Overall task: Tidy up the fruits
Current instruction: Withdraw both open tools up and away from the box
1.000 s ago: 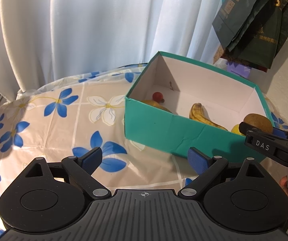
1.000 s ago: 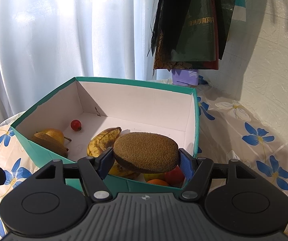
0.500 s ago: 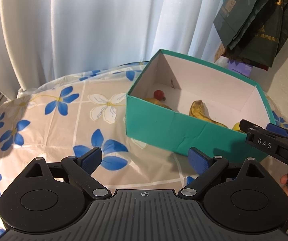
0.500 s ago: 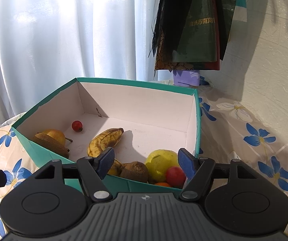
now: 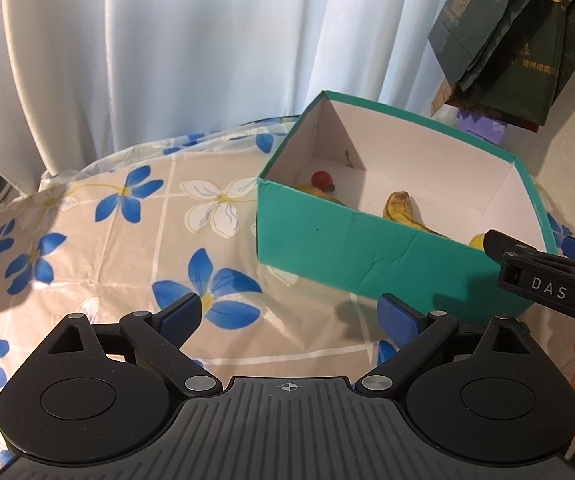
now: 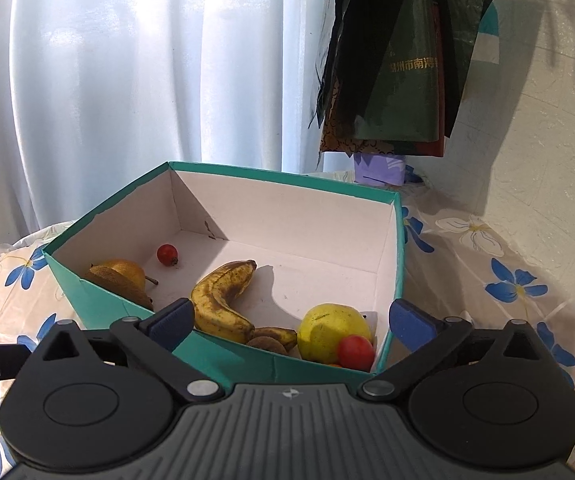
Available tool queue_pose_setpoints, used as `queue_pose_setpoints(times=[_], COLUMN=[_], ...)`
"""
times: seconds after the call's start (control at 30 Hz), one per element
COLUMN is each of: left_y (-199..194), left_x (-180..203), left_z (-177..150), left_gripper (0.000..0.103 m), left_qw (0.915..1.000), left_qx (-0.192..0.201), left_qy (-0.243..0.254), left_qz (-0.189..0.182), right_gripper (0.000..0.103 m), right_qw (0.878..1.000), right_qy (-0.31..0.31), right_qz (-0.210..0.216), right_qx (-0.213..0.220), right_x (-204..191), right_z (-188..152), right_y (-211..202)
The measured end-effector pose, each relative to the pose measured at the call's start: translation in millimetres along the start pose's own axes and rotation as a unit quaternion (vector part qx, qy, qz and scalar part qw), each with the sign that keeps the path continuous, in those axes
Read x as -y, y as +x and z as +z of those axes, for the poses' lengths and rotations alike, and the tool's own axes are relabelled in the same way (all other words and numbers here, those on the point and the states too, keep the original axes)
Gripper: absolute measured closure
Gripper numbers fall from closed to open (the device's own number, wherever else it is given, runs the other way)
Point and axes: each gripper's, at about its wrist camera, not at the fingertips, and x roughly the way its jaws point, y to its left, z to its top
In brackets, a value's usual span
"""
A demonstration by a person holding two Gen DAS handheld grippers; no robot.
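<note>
A teal box (image 6: 223, 356) with a white inside stands on the flowered tablecloth; it also shows in the left wrist view (image 5: 351, 248). It holds a spotted banana (image 6: 219, 292), a brown kiwi (image 6: 269, 344), a yellow apple (image 6: 333, 330), a red tomato (image 6: 355, 352), a small red fruit (image 6: 166, 254) and a pear (image 6: 125, 274). My right gripper (image 6: 289, 318) is open and empty over the box's near wall. My left gripper (image 5: 287, 314) is open and empty above the cloth, left of the box.
White curtains hang behind the table. Dark green bags (image 6: 399, 60) hang at the back right against a pale wall. The right gripper's black finger (image 5: 543, 276) shows at the right edge of the left wrist view. The flowered tablecloth (image 5: 127, 240) spreads left of the box.
My right gripper opened and let go of the kiwi, which now lies in the box next to the apple. Both grippers drew back a little.
</note>
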Motion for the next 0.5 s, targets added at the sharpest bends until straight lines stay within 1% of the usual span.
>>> queue_pose_setpoints(times=[0.23,0.5], left_y=[-3.7,-9.8], left_x=[4.3,5.9], left_z=[-4.3,-8.9], left_gripper=[0.003,0.002], left_qw=[0.9999,0.9996], left_qx=[-0.005,-0.007], left_qy=[0.011,0.021], left_qz=[0.006,0.015], right_gripper=[0.0,0.0], right_qw=[1.0,0.998], right_qy=[0.018,0.022], right_qz=[-0.013,-0.024], right_qx=[-0.02,-0.048], right_x=[4.6,3.4], right_z=[1.7,-3.4], right_y=[-19.9,-38.1])
